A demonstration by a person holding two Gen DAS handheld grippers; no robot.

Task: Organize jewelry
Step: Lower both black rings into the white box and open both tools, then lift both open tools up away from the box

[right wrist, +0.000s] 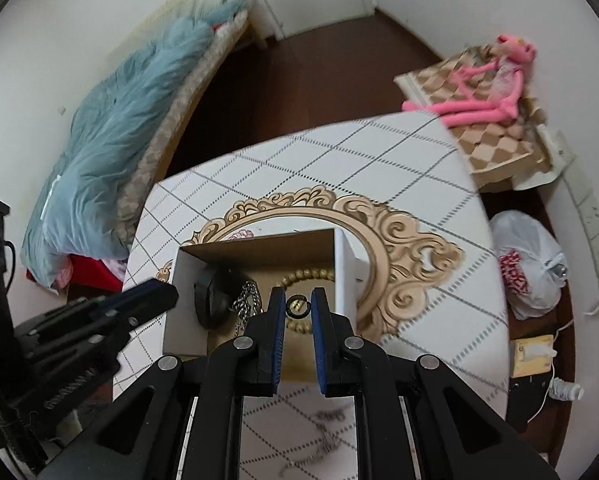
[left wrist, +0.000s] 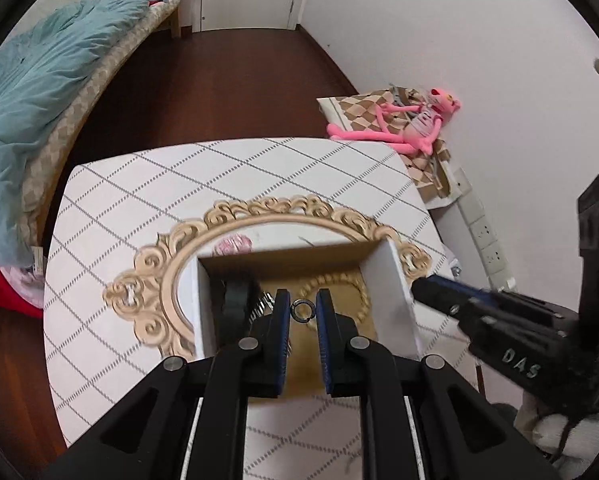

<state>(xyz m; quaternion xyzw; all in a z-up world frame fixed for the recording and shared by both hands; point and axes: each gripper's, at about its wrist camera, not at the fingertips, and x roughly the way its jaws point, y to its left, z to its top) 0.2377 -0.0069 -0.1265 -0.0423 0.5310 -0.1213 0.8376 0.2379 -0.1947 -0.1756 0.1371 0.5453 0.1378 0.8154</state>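
The left tool (left wrist: 302,296) is held with its pads slightly parted, and a small dark ring (left wrist: 294,309) is framed in the gap without clearly touching either pad, so the tool is judged released. The right tool (right wrist: 297,294) is seen with a similar ring (right wrist: 297,315) nearly filling its gap. Whether that ring is pinched or merely lies beneath cannot be told, nor whether both views show one ring.

Directly ahead of and below both tools, an open cardboard box (left wrist: 391,280) is set on an ornate gold-framed mirror (left wrist: 151,280) on the tabletop. A bead bracelet (right wrist: 307,274) lies just beyond the tips inside it. A silver chain (right wrist: 249,296) and a black round piece (right wrist: 209,300) lie toward the left of the right tool.

Each tool's tip appears close beside an outer wall of the box, so neither is judged clearly nearer. The ring has no long axis, and a straight descent is judged sufficient.

The near box floor is hidden by the tools' fingers, and the black piece cannot be identified.
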